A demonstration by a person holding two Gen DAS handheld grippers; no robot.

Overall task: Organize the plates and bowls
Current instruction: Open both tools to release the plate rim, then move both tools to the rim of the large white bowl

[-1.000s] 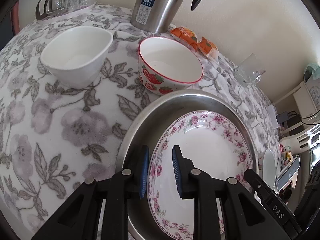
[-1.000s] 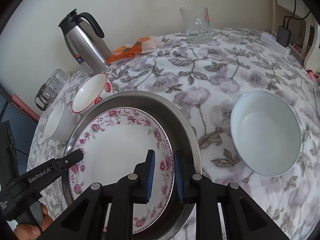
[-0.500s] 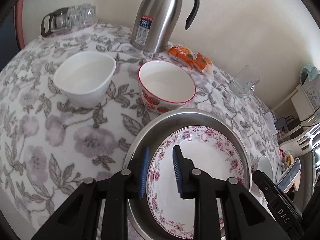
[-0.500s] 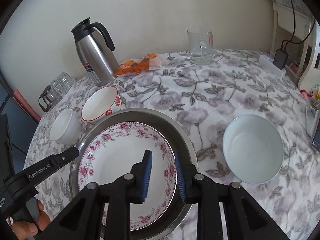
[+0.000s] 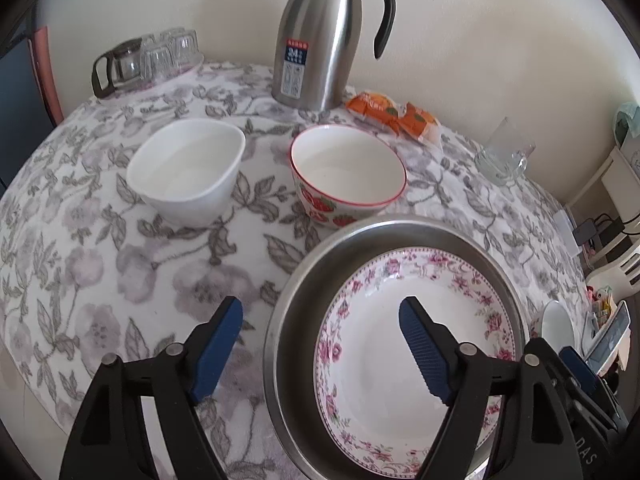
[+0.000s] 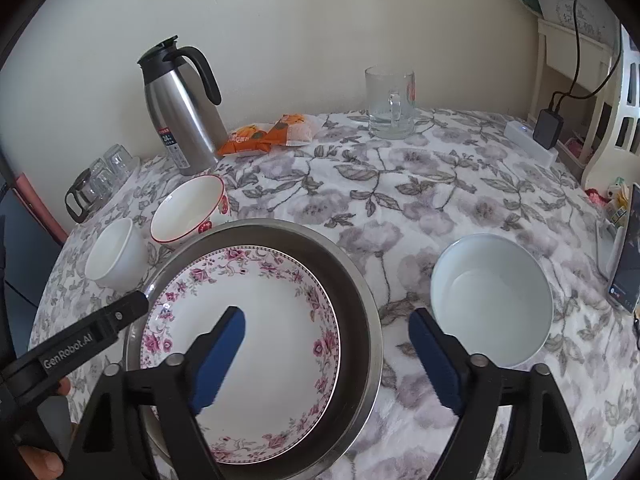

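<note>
Where the fisheye edges darken, detail is lost; the rest reads as follows.
Left gripper (image 5: 320,344): jaws have just been opening and stand wide apart, nothing between them; one pad over the cloth, the other over the plate.
Right gripper (image 6: 326,352): jaws have just been opening, wide apart and empty, straddling the pan's near rim.
Floral plate (image 6: 256,320): lies flat inside the steel pan (image 6: 360,304); its near edge is hidden behind the gripper arms.
Strawberry bowl (image 5: 348,172): upright, just beyond the pan's far rim; whether they touch is unclear.
White bowl (image 5: 188,168): beside the strawberry bowl, apart from it.
Pale blue bowl (image 6: 492,296): to the right of the pan, apart; only a sliver in the left view.
Surface (image 6: 440,184): floral cloth; its edges are cut off.
Steel carafe (image 5: 320,36): at the back; label unreadable.
Hand (image 6: 40,456): only fingertips show, bottom left.
</note>
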